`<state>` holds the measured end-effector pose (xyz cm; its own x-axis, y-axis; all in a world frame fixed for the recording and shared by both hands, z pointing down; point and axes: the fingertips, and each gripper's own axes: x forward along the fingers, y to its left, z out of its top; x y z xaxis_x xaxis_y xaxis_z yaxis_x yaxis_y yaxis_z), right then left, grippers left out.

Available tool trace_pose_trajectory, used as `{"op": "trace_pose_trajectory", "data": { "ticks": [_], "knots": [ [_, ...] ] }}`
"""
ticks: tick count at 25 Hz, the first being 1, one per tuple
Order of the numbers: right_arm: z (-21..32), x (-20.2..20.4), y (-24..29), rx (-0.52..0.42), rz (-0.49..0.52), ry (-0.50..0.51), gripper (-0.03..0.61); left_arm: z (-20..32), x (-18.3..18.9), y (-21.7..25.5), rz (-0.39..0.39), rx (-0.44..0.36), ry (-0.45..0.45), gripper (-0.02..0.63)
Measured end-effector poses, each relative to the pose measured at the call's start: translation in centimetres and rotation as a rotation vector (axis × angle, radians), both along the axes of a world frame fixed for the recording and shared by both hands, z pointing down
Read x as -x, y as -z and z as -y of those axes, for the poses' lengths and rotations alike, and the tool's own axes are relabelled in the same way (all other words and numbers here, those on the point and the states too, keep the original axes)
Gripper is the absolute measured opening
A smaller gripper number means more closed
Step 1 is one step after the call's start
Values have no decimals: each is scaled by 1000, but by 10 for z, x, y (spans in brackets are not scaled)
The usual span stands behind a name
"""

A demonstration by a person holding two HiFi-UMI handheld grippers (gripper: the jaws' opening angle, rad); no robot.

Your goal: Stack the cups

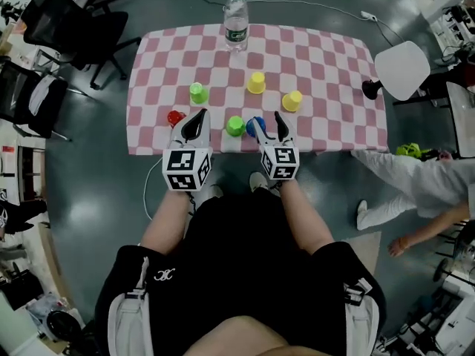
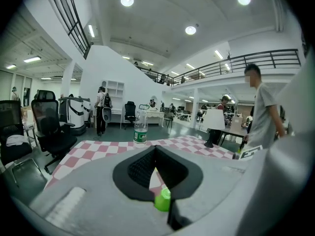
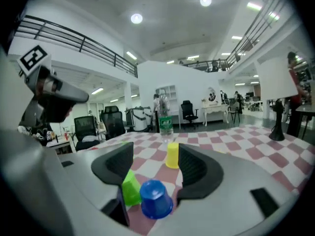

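The head view looks steeply down from above the wearer's lap onto the whole table, which fills the upper frame. Each gripper view sits low behind its own jaws, nearly level, facing across the table toward the bottle at its far edge. The right one is close to a blue cup at lower centre. All three views share table and bottle.

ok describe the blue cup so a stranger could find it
On the pink checked table, go to the near edge by the right gripper. The blue cup stands upside down beside a green cup; it is the only blue one.
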<state>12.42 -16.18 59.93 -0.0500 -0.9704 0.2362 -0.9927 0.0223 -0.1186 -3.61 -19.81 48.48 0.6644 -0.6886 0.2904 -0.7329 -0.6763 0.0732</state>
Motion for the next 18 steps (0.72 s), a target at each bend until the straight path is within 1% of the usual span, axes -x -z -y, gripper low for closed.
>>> {"op": "trace_pose_trajectory", "data": {
  "ticks": [2, 4, 7, 9, 10, 14, 18],
  "knots": [
    [1, -10, 33, -71, -7, -34, 283, -2, -5, 2, -5, -2, -11, 15],
    [0, -19, 64, -120, -34, -74, 275, -4, -12, 5, -10, -6, -24, 15],
    [-2, -33, 101, -163, -92, -141, 176, -3, -24, 13, -24, -24, -45, 15],
    [-4, -41, 121, -179, -119, -188, 50, -2, -31, 20, -36, -40, -58, 15],
    [-6, -43, 129, -183, -128, -204, 8, -3, -34, 23, -42, -44, -62, 15],
    [-8, -49, 154, -217, -145, -209, 5, -4, -50, 36, -75, -59, -80, 15],
    [-11, -51, 160, -226, -147, -202, 5, -8, -66, 39, -97, -62, -104, 15]
  ]
}}
